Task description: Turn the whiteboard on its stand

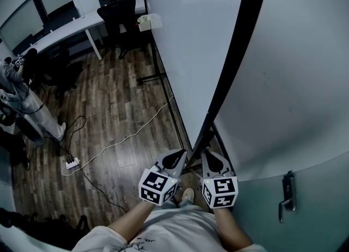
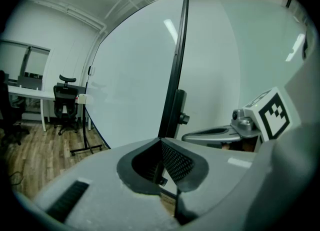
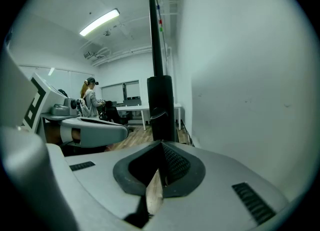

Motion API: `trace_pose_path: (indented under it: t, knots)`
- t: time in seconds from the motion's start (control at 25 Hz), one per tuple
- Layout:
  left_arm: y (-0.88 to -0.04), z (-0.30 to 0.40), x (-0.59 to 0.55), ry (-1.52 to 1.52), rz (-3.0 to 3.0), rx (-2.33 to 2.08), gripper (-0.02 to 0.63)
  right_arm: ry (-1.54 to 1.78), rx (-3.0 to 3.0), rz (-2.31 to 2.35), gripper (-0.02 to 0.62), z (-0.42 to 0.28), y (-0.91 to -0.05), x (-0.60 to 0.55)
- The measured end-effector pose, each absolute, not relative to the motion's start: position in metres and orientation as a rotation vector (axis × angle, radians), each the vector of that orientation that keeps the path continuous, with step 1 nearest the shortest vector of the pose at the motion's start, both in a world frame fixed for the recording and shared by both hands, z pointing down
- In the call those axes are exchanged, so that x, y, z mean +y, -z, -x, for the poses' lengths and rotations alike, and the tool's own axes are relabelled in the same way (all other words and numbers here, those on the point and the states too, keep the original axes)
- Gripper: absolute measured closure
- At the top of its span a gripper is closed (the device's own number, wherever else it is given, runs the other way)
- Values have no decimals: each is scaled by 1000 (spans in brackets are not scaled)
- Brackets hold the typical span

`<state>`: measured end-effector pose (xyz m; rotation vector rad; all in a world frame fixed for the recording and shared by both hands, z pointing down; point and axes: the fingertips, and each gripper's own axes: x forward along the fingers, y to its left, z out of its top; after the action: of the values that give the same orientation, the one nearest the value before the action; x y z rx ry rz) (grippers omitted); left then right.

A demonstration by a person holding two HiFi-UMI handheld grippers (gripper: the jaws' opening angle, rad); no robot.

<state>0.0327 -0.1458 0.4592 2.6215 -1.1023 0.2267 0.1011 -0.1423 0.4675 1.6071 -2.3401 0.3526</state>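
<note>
Closest in, both forearms reach forward over a wooden floor (image 1: 117, 103). The left gripper (image 1: 180, 157) and right gripper (image 1: 211, 158) sit side by side, each with its jaws pressed together on nothing. Their tips point at the black post of the stand (image 1: 203, 141), just short of it. From that post the whiteboard (image 1: 191, 27) rises upright, its dark edge facing the grippers and a pale wall (image 1: 294, 82) close on its right. Beyond, a white cable (image 1: 125, 139) runs across the boards to a power strip (image 1: 71, 163). Farther off are black chairs (image 1: 117, 13), a white desk (image 1: 65, 33) and another person (image 1: 22, 95).
</note>
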Motion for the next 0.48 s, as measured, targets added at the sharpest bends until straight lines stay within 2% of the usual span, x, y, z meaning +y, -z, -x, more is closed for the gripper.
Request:
trace_pose_path:
  t: [0.48]
  knots:
    - [-461, -28, -143, -231, -2626, -1104, 595, -342, -2357, -1580, 589, -96, -467, -142]
